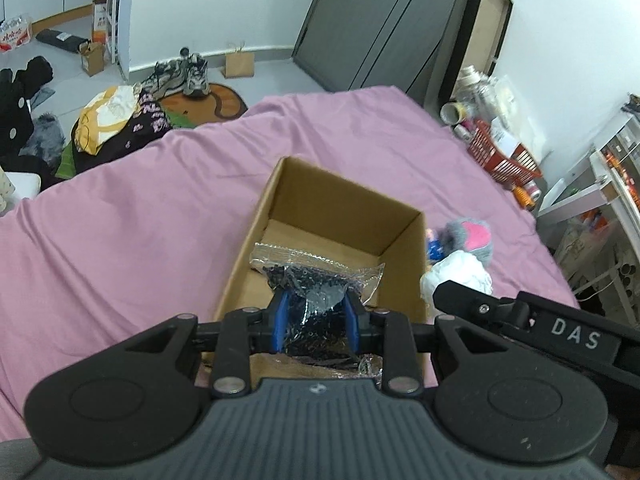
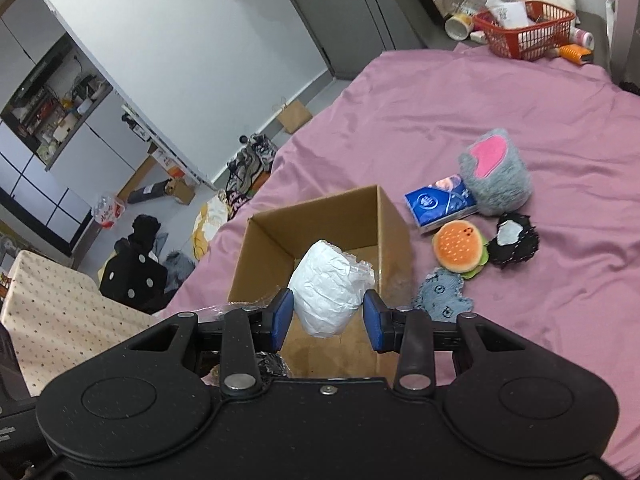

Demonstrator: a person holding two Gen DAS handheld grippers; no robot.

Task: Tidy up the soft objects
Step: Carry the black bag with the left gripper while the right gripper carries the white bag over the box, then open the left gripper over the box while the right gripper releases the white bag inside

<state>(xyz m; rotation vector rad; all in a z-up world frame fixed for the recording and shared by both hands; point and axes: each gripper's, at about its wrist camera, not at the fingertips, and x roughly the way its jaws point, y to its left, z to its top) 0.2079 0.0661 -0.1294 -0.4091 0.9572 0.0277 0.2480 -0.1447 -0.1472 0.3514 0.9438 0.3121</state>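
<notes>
An open cardboard box [image 1: 344, 184] sits on the pink bed sheet [image 1: 120, 240]. My left gripper [image 1: 316, 300] is shut on a clear plastic bag of black material [image 1: 316, 276], held just inside the box's near side. In the right wrist view, my right gripper [image 2: 328, 312] grips a white crumpled soft bundle [image 2: 328, 288] above the same box [image 2: 320, 204]. Right of the box lie a burger plush [image 2: 460, 248], a grey and pink plush [image 2: 496, 172], a blue tissue pack [image 2: 440, 204], a black fuzzy toy [image 2: 514, 240] and a blue-grey fabric piece [image 2: 442, 292].
A red basket [image 2: 528, 28] with bottles stands past the bed's far corner. Clothes, shoes [image 1: 188, 76] and small cartons lie on the floor beyond the bed. A white dotted cushion [image 2: 60, 312] is at the left. A shelf unit [image 1: 600, 184] stands at the right.
</notes>
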